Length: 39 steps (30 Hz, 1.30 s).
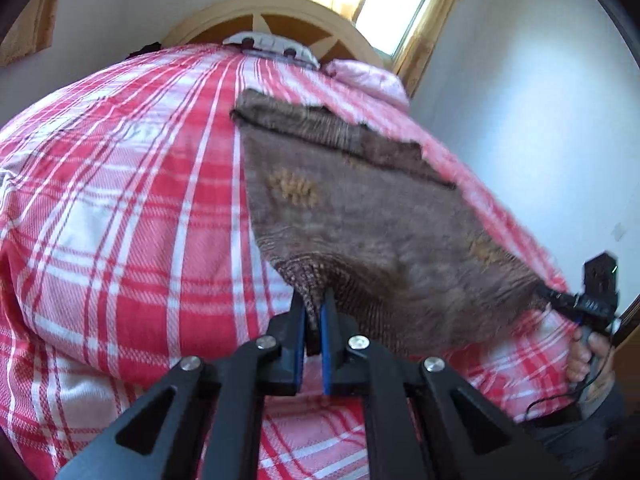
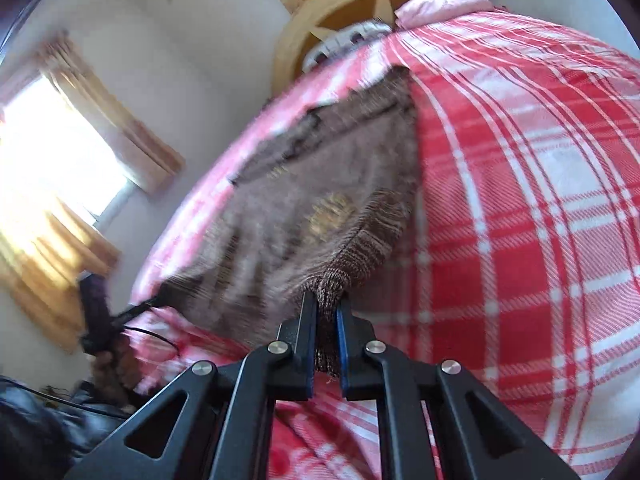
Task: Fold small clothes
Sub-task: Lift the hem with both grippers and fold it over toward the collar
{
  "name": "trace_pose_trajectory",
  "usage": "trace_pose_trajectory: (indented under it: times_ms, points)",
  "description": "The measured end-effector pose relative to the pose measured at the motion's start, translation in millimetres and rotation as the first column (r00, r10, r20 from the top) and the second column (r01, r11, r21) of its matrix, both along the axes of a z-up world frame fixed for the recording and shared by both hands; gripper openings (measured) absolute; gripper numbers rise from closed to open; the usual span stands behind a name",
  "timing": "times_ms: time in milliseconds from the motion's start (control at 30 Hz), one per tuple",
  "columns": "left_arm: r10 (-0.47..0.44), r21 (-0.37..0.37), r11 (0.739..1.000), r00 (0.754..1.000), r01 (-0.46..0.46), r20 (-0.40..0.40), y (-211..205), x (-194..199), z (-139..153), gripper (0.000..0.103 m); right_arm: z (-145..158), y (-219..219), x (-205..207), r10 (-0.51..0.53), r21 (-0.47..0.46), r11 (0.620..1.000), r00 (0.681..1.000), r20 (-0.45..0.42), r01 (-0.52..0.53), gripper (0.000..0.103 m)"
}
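Brown knit makes up the one small sweater spread on the red-and-white plaid blanket, below the single wooden headboard, its near ribbed hem pinched at two corners, one by the left gripper, one by the right gripper.

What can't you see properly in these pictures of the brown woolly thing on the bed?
- The brown knitted garment: blurred in both views, so its type and the tan pattern stay unclear.
- Its pinched edge: hidden inside the left gripper and right gripper.
- The white object by the headboard: half hidden behind the red checked blanket.
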<state>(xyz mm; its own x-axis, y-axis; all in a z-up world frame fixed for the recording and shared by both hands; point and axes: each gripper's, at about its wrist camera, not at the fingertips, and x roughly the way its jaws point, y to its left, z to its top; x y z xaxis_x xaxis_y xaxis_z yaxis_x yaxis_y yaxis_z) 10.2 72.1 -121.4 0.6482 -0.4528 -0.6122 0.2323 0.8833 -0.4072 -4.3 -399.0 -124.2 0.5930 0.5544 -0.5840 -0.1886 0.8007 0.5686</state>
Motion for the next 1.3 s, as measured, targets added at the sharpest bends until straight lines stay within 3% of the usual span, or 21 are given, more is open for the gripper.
trace_pose_trajectory:
  times_ms: [200, 400, 600, 933, 1300]
  points:
    - [-0.023, -0.029, 0.999, 0.999, 0.024, 0.029, -6.0, 5.3, 10.6, 0.006, 3.9, -2.4, 3.2, -0.012, 0.109, 0.994, 1.000, 0.012, 0.011, 0.008]
    - [-0.012, -0.109, 0.994, 0.997, 0.020, 0.070, 1.5, 22.5, 30.3, 0.006, 24.2, -10.0, 7.4, -0.034, 0.222, 0.975, 0.998, 0.059, 0.020, 0.008]
    - [0.038, -0.195, 0.981, 0.997, -0.023, 0.072, 17.7, 46.0, 44.0, 0.006, 39.9, -10.9, 21.6, -0.062, 0.224, 0.974, 0.994, 0.090, 0.041, 0.008]
    - [0.052, -0.180, 0.983, 0.992, -0.031, 0.114, 16.1, 93.6, 67.0, 0.006, 63.3, -15.8, 71.3, -0.112, 0.243, 0.967, 0.986, 0.127, 0.078, 0.008]
    - [0.058, -0.180, 0.983, 0.993, -0.039, 0.104, 8.0, 152.3, 74.1, 0.006, 76.7, -18.5, 138.0, -0.136, 0.220, 0.970, 0.983, 0.123, 0.106, 0.008]
